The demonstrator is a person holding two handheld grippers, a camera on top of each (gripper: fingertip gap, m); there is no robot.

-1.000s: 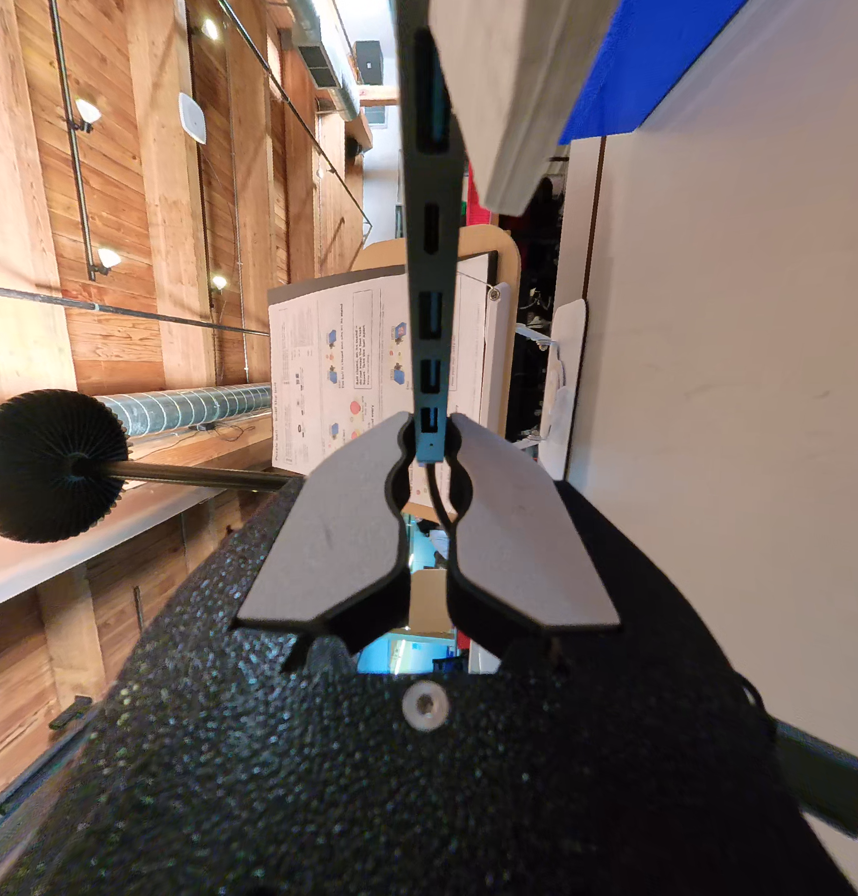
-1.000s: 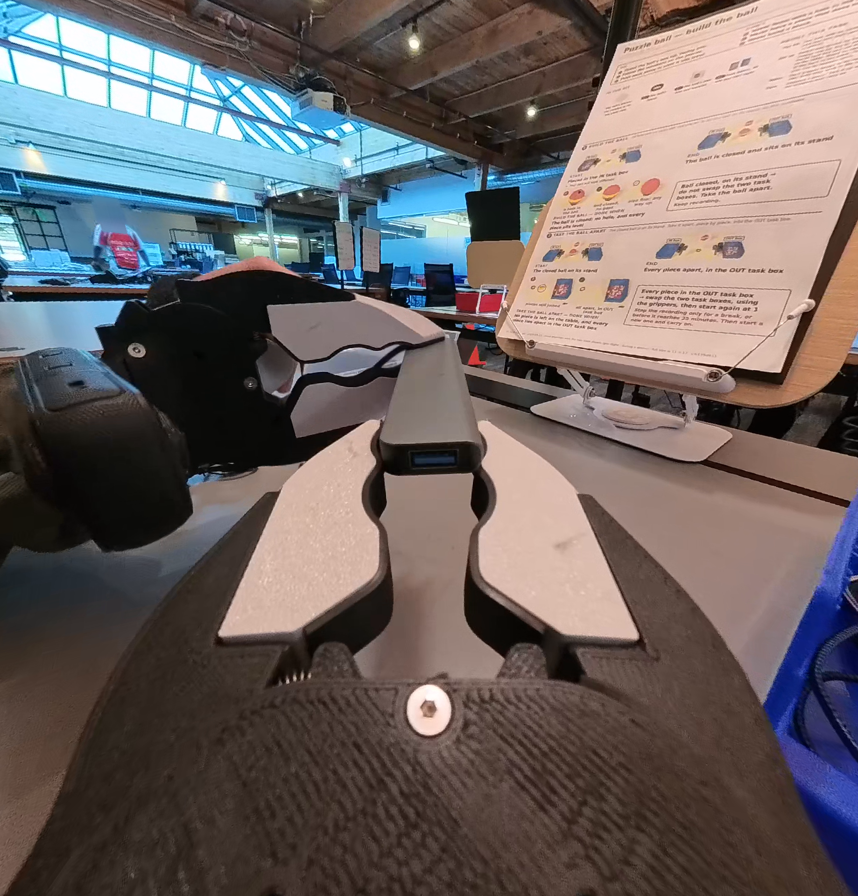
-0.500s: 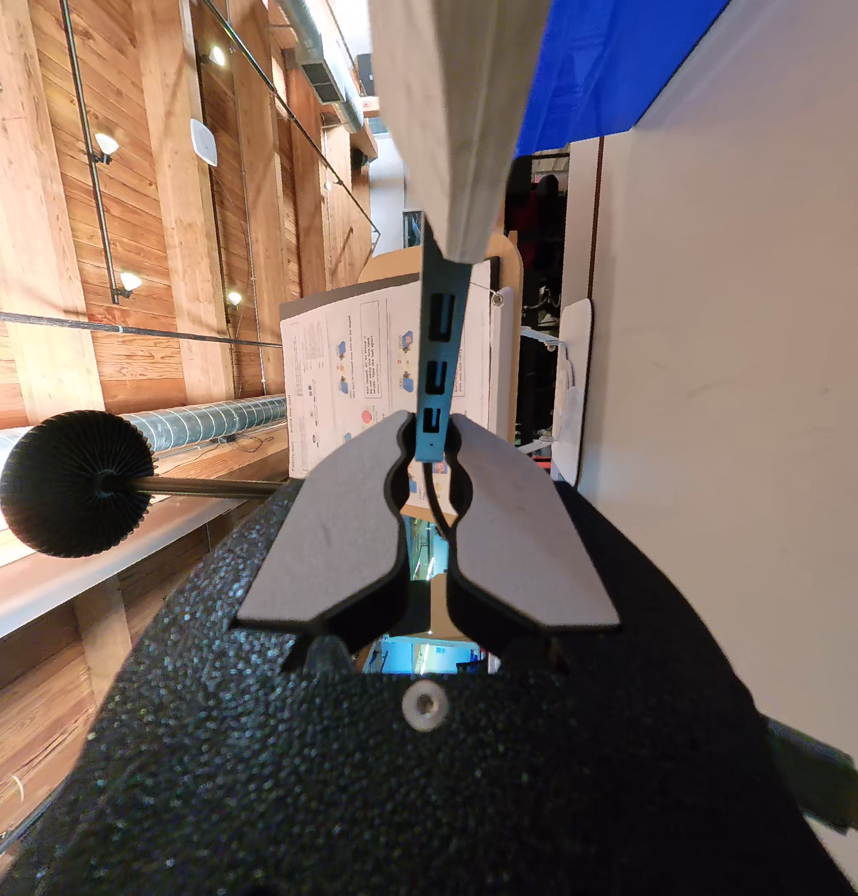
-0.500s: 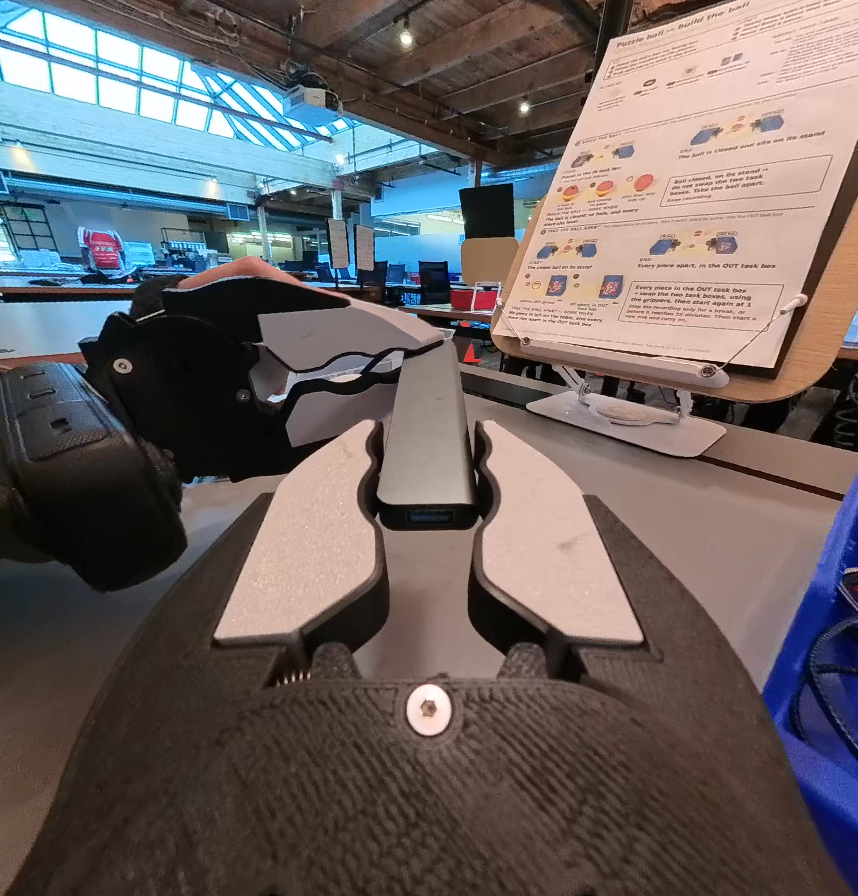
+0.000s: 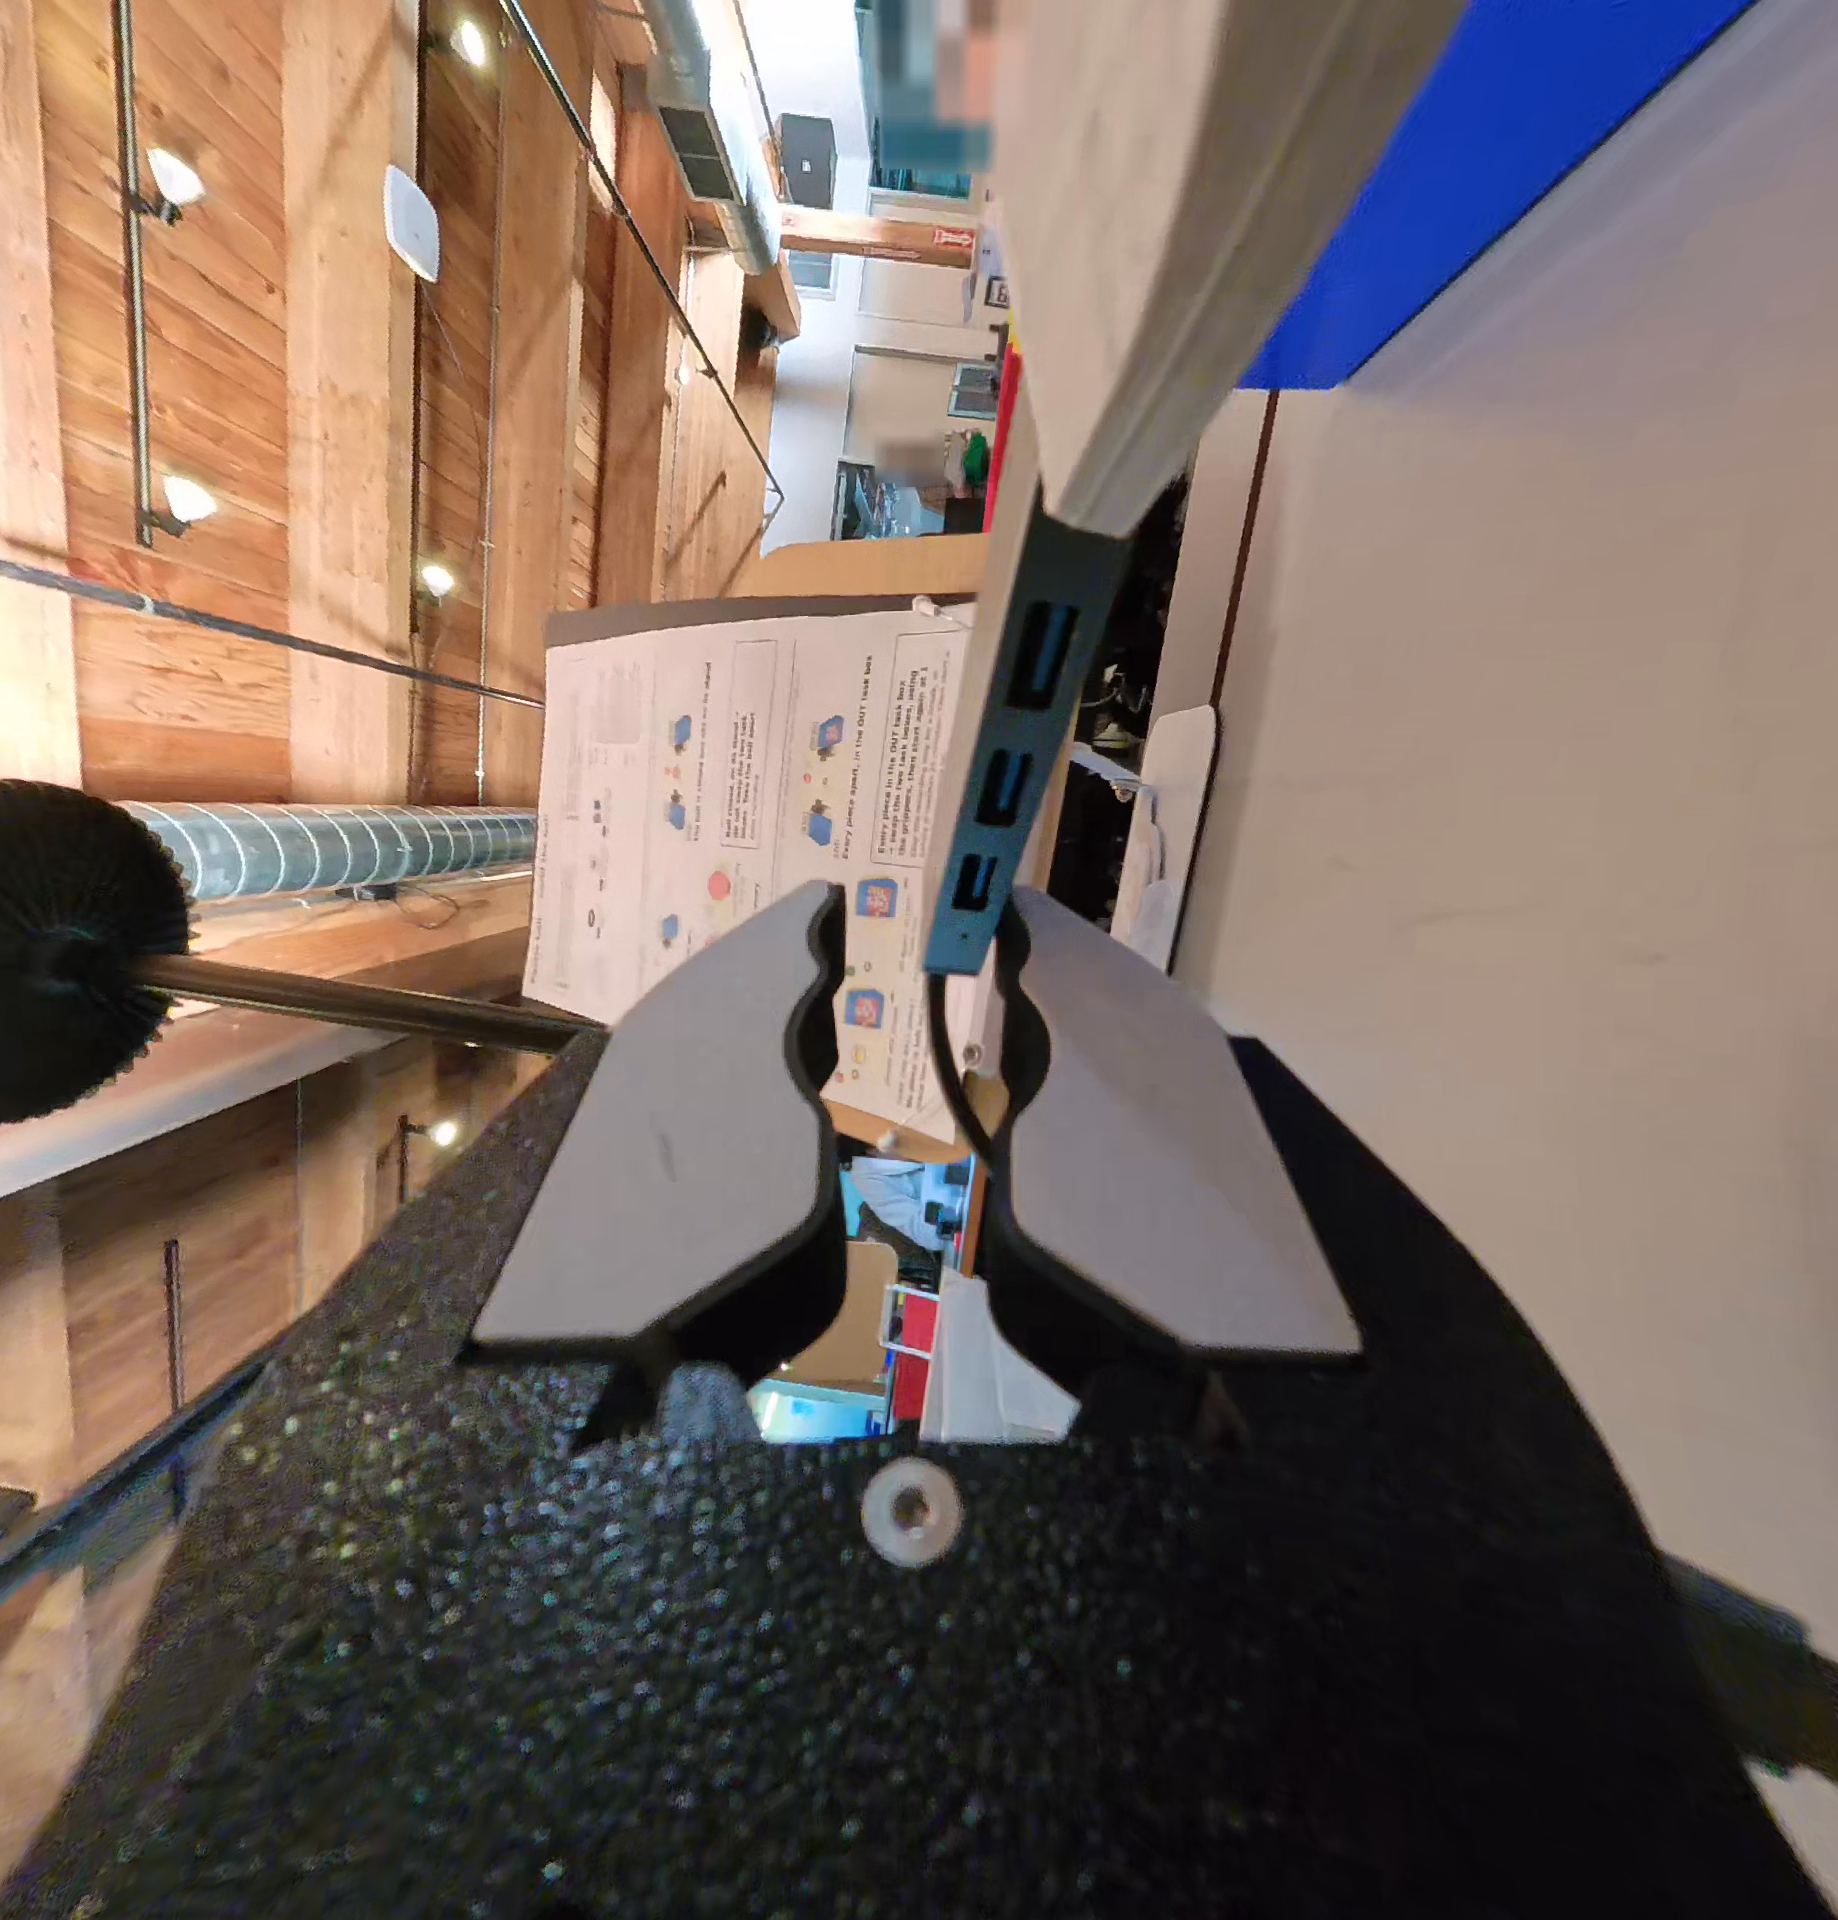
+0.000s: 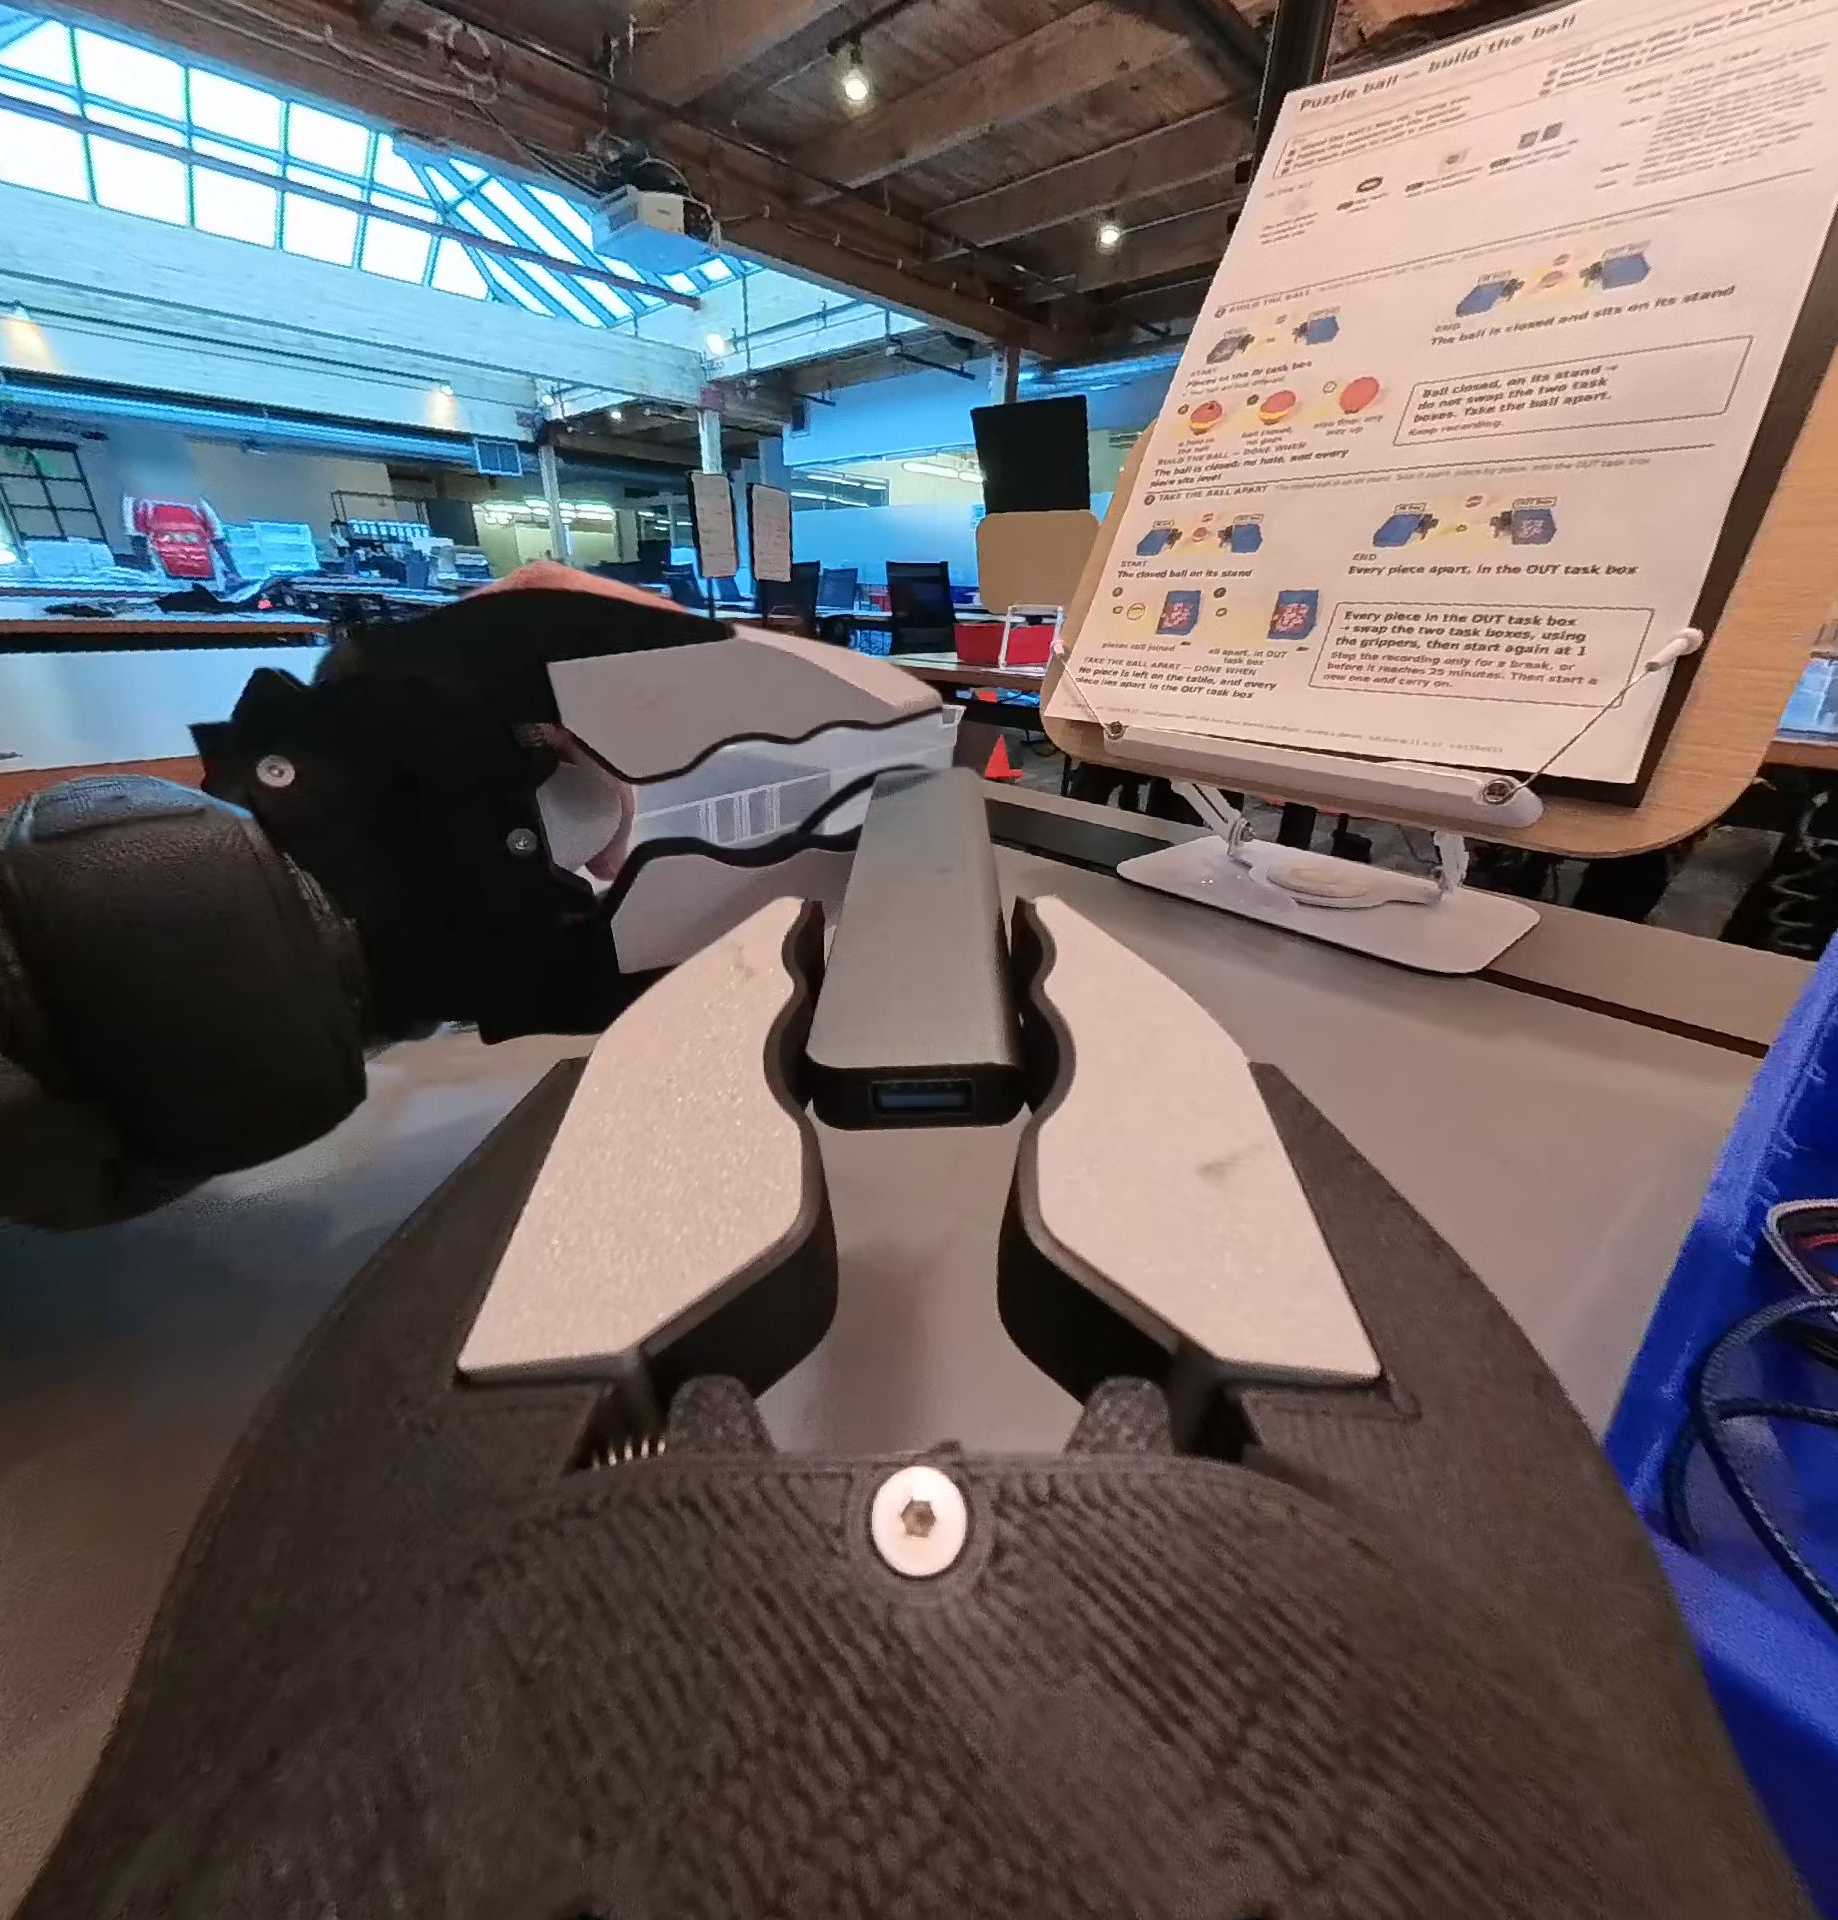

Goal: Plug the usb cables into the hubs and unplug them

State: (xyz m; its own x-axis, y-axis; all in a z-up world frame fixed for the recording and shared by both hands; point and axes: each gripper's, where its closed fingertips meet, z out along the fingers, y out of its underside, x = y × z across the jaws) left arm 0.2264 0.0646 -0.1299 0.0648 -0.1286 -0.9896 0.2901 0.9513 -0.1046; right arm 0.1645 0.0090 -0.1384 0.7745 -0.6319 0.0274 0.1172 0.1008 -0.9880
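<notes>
A dark grey USB hub (image 6: pixel 915 935) is held level above the table, one port facing the right wrist camera. My right gripper (image 6: pixel 915 920) is shut on it, gripping its sides. In the left wrist view the hub (image 5: pixel 1008 790) shows several side ports, and one pale finger (image 5: pixel 1123 260) of the right gripper covers its far part. My left gripper (image 5: pixel 920 914) is open; the hub's near end lies against its right finger. The hub's black cable (image 5: pixel 946 1060) runs down between the fingers. In the right wrist view the left gripper (image 6: pixel 894 774) is open at the hub's far end.
A blue bin (image 6: pixel 1808 1247) with loose cables (image 6: pixel 1777 1351) stands at the right, also seen in the left wrist view (image 5: pixel 1466 208). An instruction sheet on a wooden stand (image 6: pixel 1466 416) sits at the back of the grey table (image 6: pixel 1414 1091). A gloved hand (image 6: pixel 115 987) holds the left gripper. My right fingertips sit around 9 centimetres from my left ones.
My left gripper has opened and let go of the hub's cable end. The hub now sits deeper between the right gripper's fingers than before.
</notes>
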